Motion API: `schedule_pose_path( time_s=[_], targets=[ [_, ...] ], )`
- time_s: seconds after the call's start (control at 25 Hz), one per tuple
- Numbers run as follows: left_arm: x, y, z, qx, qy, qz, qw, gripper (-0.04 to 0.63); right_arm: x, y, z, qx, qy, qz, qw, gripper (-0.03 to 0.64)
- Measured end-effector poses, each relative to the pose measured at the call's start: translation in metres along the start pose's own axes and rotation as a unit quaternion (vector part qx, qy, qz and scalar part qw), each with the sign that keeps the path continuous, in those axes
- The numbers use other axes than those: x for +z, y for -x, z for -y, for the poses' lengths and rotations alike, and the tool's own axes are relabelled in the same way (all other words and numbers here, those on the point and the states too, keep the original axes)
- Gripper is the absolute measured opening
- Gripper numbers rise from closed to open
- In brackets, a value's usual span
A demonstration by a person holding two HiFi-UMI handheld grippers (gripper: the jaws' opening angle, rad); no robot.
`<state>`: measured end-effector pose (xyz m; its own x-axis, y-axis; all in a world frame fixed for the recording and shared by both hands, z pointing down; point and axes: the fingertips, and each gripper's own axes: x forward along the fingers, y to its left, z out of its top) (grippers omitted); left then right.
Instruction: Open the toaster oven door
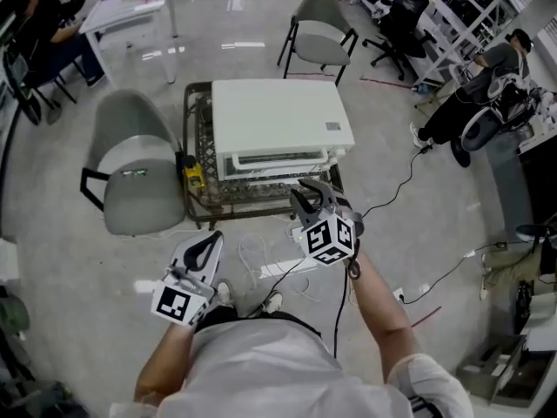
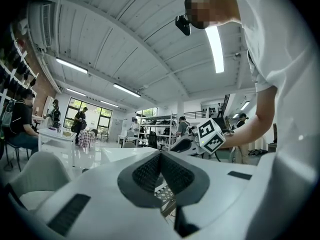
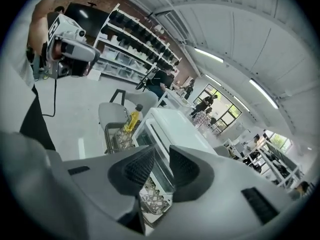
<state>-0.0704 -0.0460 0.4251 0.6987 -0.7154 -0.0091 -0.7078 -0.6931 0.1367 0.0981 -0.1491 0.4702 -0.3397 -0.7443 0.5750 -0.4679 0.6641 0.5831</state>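
Note:
A white toaster oven [image 1: 278,116] sits on a low wicker table [image 1: 198,138], its front door [image 1: 277,160] facing me and closed. My right gripper [image 1: 310,195] hovers just in front of the oven's right front corner, angled down; its jaws stand apart with nothing between them. In the right gripper view the oven [image 3: 172,126] and its glass door show through the gap of the right gripper [image 3: 161,165]. My left gripper [image 1: 205,248] hangs lower left, off the table, jaws together and empty. From the left gripper [image 2: 160,156] I see the right gripper's marker cube [image 2: 211,135].
A yellow bottle [image 1: 192,178] lies on the table's left end, beside the oven. A grey chair [image 1: 130,168] stands left of the table, another [image 1: 322,26] behind it. White and black cables [image 1: 261,264] trail on the floor by my feet. People sit at desks around the room.

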Motion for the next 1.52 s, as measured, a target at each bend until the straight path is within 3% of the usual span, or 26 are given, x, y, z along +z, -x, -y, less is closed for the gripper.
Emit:
schedule_pose_path(
  time_s=[0.28,0.48,0.84,1.12,1.36,1.52],
  targets=[
    [-0.006,0.015,-0.011,0.023,0.000,-0.006,0.9997,0.015,-0.016,-0.043,0.005,0.010,0.070,-0.037,0.997,0.133],
    [-0.013,0.031,-0.021,0.046,0.003,-0.014,0.9989,0.015,-0.036,-0.078,0.003,0.040,0.095,-0.075,0.992,0.209],
    [-0.019,0.040,-0.026,0.073,0.004,-0.024,0.9971,0.015,-0.056,-0.116,-0.007,0.078,0.133,-0.116,0.981,0.259],
    [-0.024,0.039,-0.025,0.083,0.009,-0.029,0.9961,0.015,-0.075,-0.131,-0.012,0.098,0.132,-0.142,0.976,0.269],
    [-0.027,0.031,-0.016,0.076,0.016,-0.031,0.9965,0.015,-0.071,-0.133,-0.010,0.068,0.099,-0.125,0.985,0.290],
    [-0.024,0.026,-0.012,0.069,0.018,-0.029,0.9970,0.015,-0.071,-0.130,-0.011,0.069,0.100,-0.130,0.984,0.290]
  ],
)
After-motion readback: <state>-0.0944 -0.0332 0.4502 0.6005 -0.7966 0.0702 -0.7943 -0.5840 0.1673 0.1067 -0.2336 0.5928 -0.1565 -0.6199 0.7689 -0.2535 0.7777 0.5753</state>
